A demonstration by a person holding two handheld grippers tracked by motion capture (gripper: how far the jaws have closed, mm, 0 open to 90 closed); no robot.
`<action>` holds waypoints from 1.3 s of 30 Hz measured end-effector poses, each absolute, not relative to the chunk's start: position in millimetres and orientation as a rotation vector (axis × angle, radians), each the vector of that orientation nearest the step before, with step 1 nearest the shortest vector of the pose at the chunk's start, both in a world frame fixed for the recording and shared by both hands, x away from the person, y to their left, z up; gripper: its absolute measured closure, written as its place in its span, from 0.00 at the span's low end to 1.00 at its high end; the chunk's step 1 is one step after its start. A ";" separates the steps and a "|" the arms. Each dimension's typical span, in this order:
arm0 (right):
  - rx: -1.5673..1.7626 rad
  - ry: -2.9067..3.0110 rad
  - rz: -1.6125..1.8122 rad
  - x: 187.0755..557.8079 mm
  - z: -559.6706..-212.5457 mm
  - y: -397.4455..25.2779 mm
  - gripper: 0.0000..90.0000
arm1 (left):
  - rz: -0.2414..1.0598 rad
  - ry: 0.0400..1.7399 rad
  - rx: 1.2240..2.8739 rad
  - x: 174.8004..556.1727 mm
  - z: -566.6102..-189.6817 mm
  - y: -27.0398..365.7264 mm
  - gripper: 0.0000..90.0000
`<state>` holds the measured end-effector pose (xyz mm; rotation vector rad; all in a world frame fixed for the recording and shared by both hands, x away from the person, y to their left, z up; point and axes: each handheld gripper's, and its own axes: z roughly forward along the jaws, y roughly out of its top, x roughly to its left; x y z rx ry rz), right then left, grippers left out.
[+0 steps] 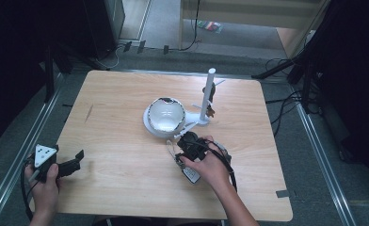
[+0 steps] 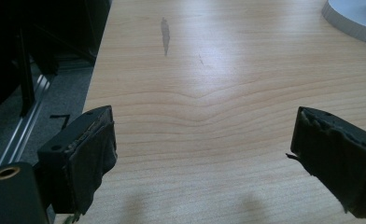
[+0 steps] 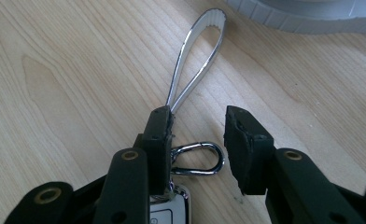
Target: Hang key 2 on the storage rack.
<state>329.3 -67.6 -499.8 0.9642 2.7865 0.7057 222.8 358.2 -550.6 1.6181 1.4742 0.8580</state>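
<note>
A white strap loop (image 3: 197, 56) lies on the wood, joined to a silver snap clip (image 3: 197, 158) and a key fob (image 3: 165, 210) with a chrome edge. My right gripper (image 3: 197, 123) hovers low over the clip, open, jaws a finger's width apart with nothing clamped; the strap runs out past the left jaw. In the high view the right gripper (image 1: 185, 141) sits just in front of the white stand, with the fob (image 1: 190, 175) under the hand. My left gripper (image 2: 204, 126) is open wide over bare wood at the table's left front edge (image 1: 76, 161).
A white round base (image 1: 149, 126) carries a shiny dome (image 1: 164, 113); its ribbed rim (image 3: 302, 18) lies just beyond the strap. A white upright post (image 1: 206, 96) with small items hanging stands behind. The table's left edge (image 2: 95, 84) drops to a metal rail and dark floor.
</note>
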 end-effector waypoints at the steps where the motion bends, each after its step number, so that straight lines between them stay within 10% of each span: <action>1: 0.959 2.786 0.709 329.4 -500.5 -67.0 0.69 | 0.858 1.474 1.618 222.8 -550.6 358.2 0.08; 39: 0.971 2.815 0.678 317.7 -512.9 -54.1 0.92 | 0.857 1.476 1.619 222.9 -550.5 358.1 0.08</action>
